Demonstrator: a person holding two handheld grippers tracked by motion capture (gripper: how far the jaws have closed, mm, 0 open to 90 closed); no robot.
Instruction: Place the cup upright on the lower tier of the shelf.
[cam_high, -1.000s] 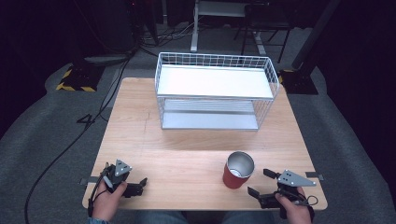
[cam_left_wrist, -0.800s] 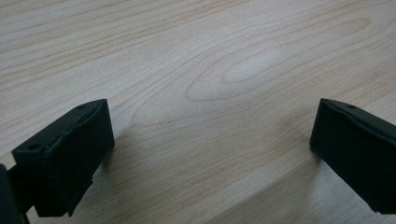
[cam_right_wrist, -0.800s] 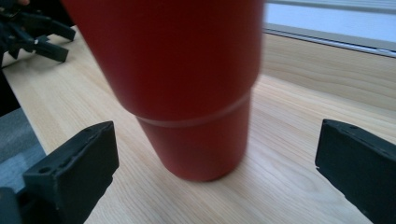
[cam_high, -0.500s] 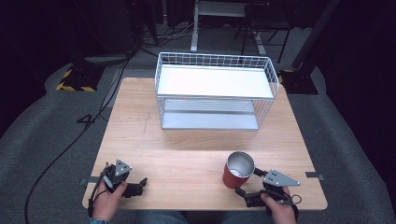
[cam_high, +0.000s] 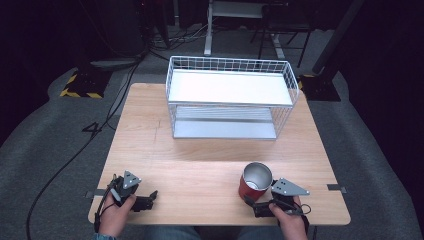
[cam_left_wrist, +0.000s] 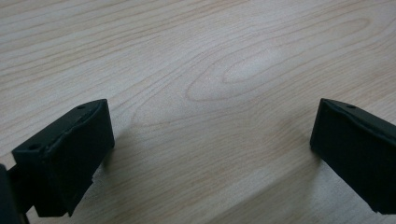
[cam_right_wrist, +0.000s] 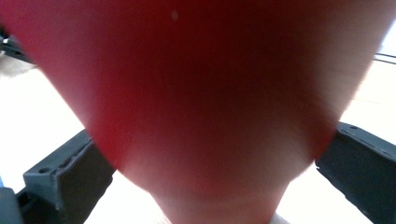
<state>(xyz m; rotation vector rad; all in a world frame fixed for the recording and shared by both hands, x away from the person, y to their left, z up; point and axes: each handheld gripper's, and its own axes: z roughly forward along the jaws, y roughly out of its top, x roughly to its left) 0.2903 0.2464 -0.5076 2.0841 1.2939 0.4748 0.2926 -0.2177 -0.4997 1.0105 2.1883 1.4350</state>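
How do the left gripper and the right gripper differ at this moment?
The left gripper has only bare wood of the table between its open jaws; the right gripper has the red cup between its jaws, which stand wide on either side. The left one lies far from the cup; the right is at it. Both sit near the table's front edge.

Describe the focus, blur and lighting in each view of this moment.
High view: evenly lit wooden table against dark surroundings, red cup and wire rack fairly sharp. Left gripper view: wood grain crisp, soft shadows beside the open jaws of the left hand-held gripper. Right gripper view: the cup is too close, badly out of focus, with overexposed table at the edges.
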